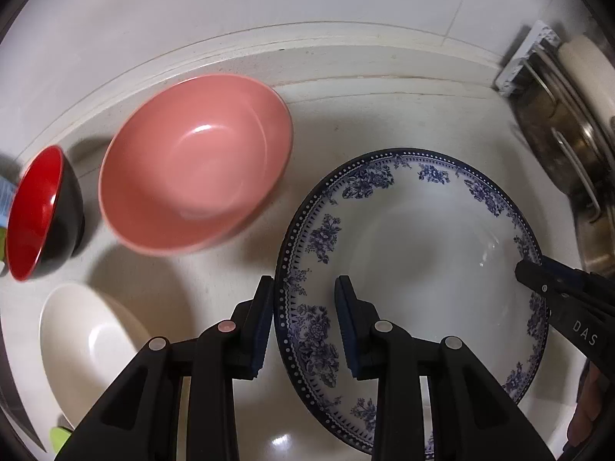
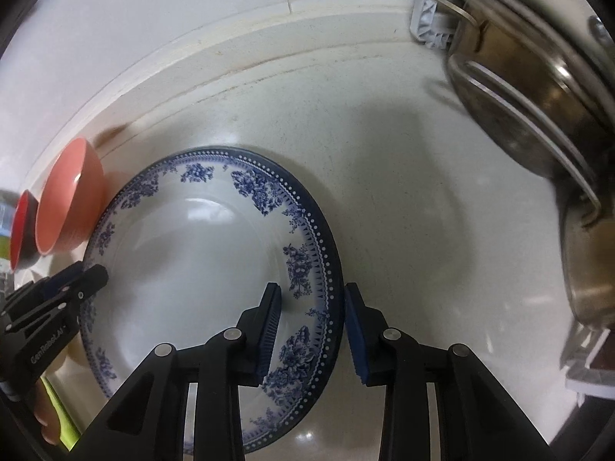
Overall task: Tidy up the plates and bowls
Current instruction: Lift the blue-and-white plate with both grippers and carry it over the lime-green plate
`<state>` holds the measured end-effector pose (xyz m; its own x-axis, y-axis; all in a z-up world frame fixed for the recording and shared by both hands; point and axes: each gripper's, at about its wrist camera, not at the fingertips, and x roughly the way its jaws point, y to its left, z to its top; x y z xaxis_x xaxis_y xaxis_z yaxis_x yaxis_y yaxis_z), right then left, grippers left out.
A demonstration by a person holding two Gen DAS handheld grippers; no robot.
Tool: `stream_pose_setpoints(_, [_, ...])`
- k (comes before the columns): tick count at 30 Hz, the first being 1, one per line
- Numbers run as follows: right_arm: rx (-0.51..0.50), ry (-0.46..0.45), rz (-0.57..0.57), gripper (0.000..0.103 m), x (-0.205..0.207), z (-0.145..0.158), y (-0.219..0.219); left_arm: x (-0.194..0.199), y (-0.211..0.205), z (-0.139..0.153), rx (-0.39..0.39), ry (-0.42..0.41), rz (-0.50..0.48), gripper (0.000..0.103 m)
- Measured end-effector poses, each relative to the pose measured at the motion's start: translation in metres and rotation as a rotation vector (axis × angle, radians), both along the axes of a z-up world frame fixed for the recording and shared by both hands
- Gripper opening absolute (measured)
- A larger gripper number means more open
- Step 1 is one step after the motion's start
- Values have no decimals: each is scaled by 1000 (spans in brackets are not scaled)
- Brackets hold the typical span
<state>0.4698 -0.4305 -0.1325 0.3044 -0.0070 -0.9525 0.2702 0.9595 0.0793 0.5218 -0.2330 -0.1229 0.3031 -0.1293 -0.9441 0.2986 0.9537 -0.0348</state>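
A white deep plate with a blue flower border [image 1: 423, 249] [image 2: 200, 261] lies on the pale counter [image 2: 403, 192]. My left gripper [image 1: 305, 307] straddles its left rim, one finger outside the edge and one inside, pads against the rim. My right gripper [image 2: 311, 307] clamps the opposite rim the same way; its tip shows in the left wrist view at the plate's right edge [image 1: 538, 272]. A pink bowl [image 1: 196, 176] [image 2: 69, 207], a red-and-black bowl [image 1: 38, 211] [image 2: 23, 230] and a cream bowl [image 1: 88, 338] stand to the plate's left.
A metal pot in a wire rack [image 1: 569, 146] [image 2: 530, 96] stands at the right against the tiled wall [image 2: 192, 19]. Something lime green [image 1: 59, 438] [image 2: 61, 415] lies at the near left. A person's fingers [image 1: 584, 415] hold the right gripper's handle.
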Motion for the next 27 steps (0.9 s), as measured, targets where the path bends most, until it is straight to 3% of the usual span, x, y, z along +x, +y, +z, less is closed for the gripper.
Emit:
stream_pose_setpoints(13, [-59,-67,10,34,-47,40,24,-47,32,40,-50,-74,-13,32])
stream_pose_setpoints(27, [-104,-160,102,34,-84,90,96,-93,111,81,-108,-143,104,32])
